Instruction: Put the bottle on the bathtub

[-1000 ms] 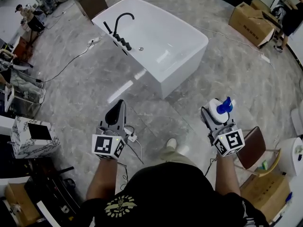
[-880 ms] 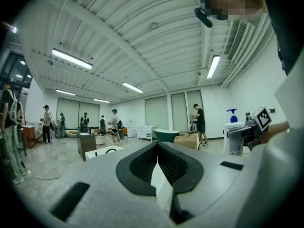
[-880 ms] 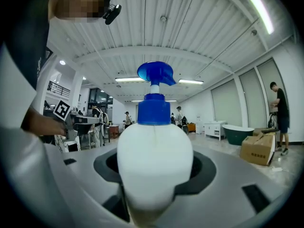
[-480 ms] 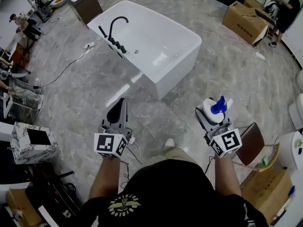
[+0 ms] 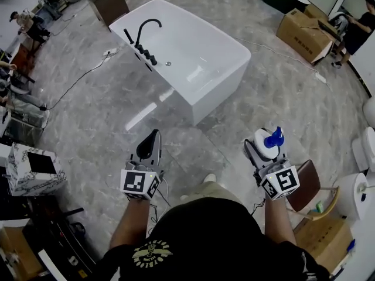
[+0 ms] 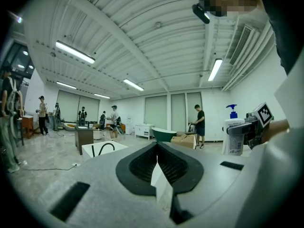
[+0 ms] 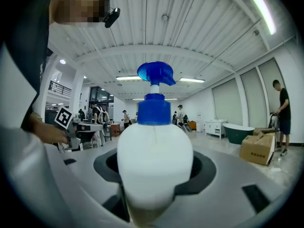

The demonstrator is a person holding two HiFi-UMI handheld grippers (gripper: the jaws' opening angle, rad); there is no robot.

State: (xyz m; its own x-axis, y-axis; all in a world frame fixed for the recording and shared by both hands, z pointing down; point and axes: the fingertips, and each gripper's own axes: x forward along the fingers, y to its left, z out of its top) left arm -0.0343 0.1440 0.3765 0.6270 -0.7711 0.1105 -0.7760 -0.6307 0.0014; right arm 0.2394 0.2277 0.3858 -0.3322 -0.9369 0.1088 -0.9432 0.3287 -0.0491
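A white pump bottle (image 5: pixel 267 144) with a blue pump head is held upright in my right gripper (image 5: pixel 263 151), which is shut on it; in the right gripper view the bottle (image 7: pixel 154 156) fills the middle. The same bottle (image 6: pixel 232 136) shows at the right of the left gripper view. My left gripper (image 5: pixel 149 145) is shut with nothing in it, its jaws pressed together (image 6: pixel 156 167). The white bathtub (image 5: pixel 211 78) with a black faucet (image 5: pixel 145 31) on its rim stands on the marble floor, well ahead of both grippers.
Cardboard boxes (image 5: pixel 304 29) lie at the back right. A brown chair (image 5: pixel 307 186) and a white cylinder (image 5: pixel 351 195) stand at my right. A marbled box (image 5: pixel 32 168) and cables lie at the left. People stand at the room's edges. A dark cabinet (image 5: pixel 108 3) is behind the tub.
The view has shifted slightly; both grippers sit a little lower in the head view. The bottle stays held in the right gripper and the left stays shut.
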